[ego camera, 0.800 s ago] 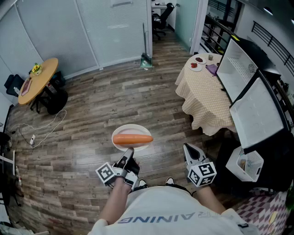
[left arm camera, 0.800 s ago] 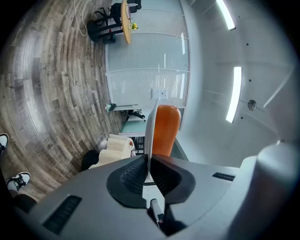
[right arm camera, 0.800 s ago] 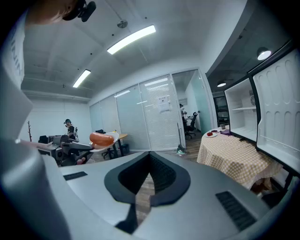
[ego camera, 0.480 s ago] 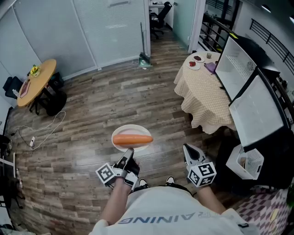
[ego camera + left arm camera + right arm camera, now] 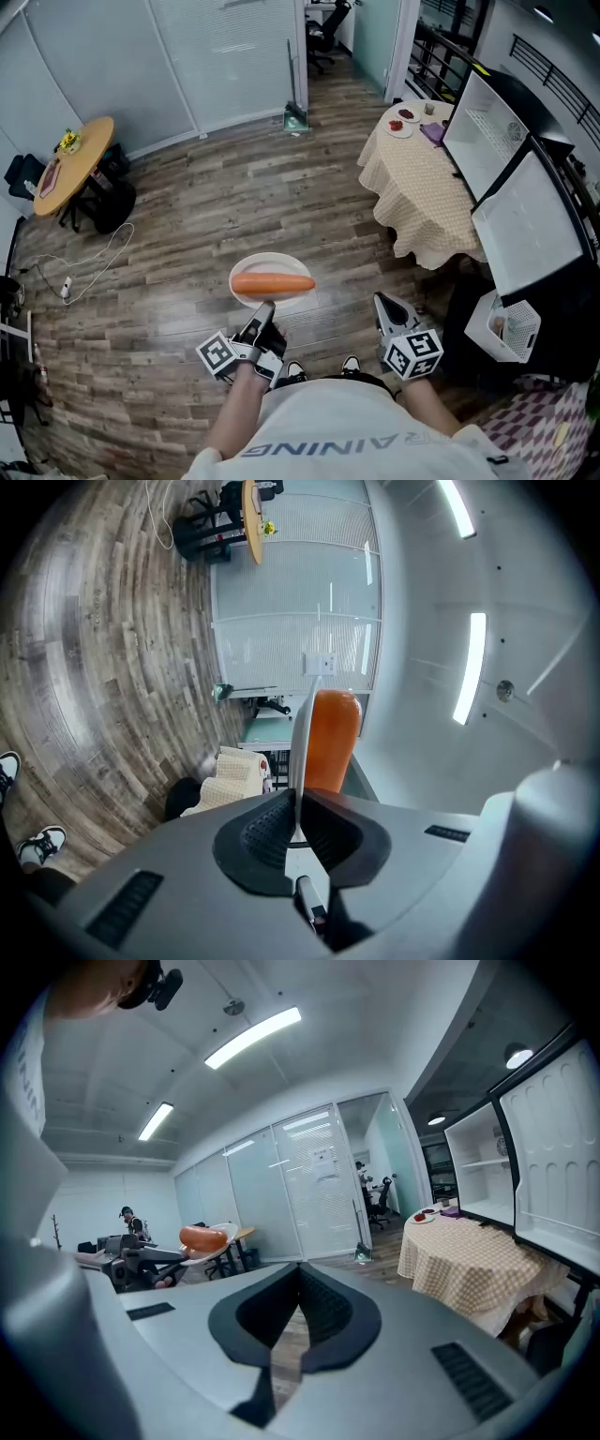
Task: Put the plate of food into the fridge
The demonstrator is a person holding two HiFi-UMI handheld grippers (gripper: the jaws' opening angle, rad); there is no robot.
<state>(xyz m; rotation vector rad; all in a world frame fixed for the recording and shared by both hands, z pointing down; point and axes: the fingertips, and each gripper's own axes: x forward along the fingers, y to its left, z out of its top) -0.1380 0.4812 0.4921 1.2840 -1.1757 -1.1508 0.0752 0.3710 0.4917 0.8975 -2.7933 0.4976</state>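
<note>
A white plate (image 5: 247, 277) carrying one long orange sausage-like food (image 5: 272, 283) is held level above the wooden floor. My left gripper (image 5: 265, 312) is shut on the plate's near rim. In the left gripper view the plate (image 5: 302, 726) shows edge-on between the pads, with the food (image 5: 334, 735) beside it. My right gripper (image 5: 385, 307) is off to the right of the plate, shut and holding nothing. In the right gripper view its jaws (image 5: 300, 1269) meet at the tips, and the plate (image 5: 221, 1228) with the food (image 5: 203, 1237) shows at the left. The open fridge (image 5: 525, 220) stands at the far right.
A table with a checked cloth (image 5: 420, 183) and small dishes stands in front of the fridge door (image 5: 483, 127). A white basket (image 5: 502, 328) sits low by the fridge. A round yellow table (image 5: 73, 161) and cables are at the left. Glass walls close the back.
The room has drifted slightly in the head view. The plate and both grippers keep the same places relative to each other.
</note>
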